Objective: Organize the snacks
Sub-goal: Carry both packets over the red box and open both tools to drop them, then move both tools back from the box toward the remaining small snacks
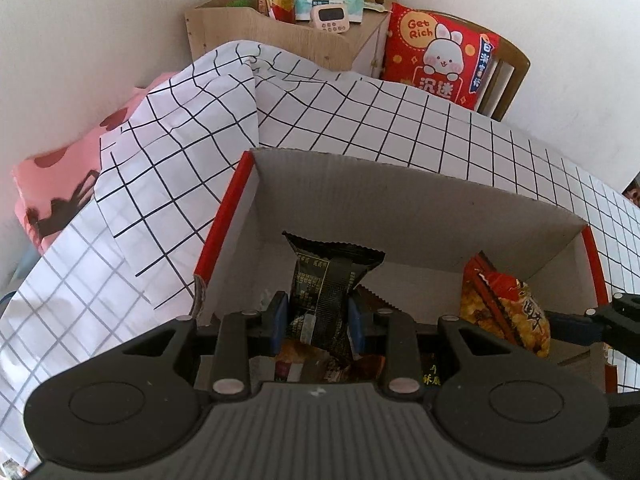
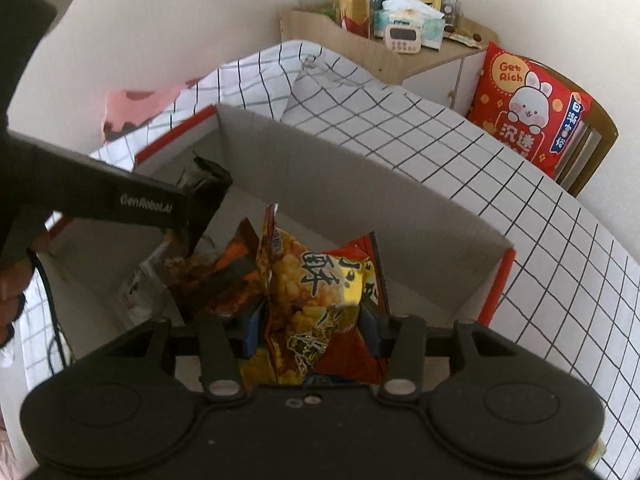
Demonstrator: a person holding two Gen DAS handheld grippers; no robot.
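Note:
An open cardboard box with red edges stands on the checked cloth; it also shows in the right wrist view. My left gripper is shut on a black snack packet and holds it inside the box. In the right wrist view the same packet sticks up past the left gripper's body. My right gripper is shut on a yellow and red snack bag, held over the box; the bag shows at the right in the left wrist view. Other snack packets lie in the box.
A white cloth with a black grid covers the surface around the box. A wooden cabinet with bottles, a tissue pack and a timer stands behind. A red rabbit cushion leans on a wooden chair. A pink cloth lies left.

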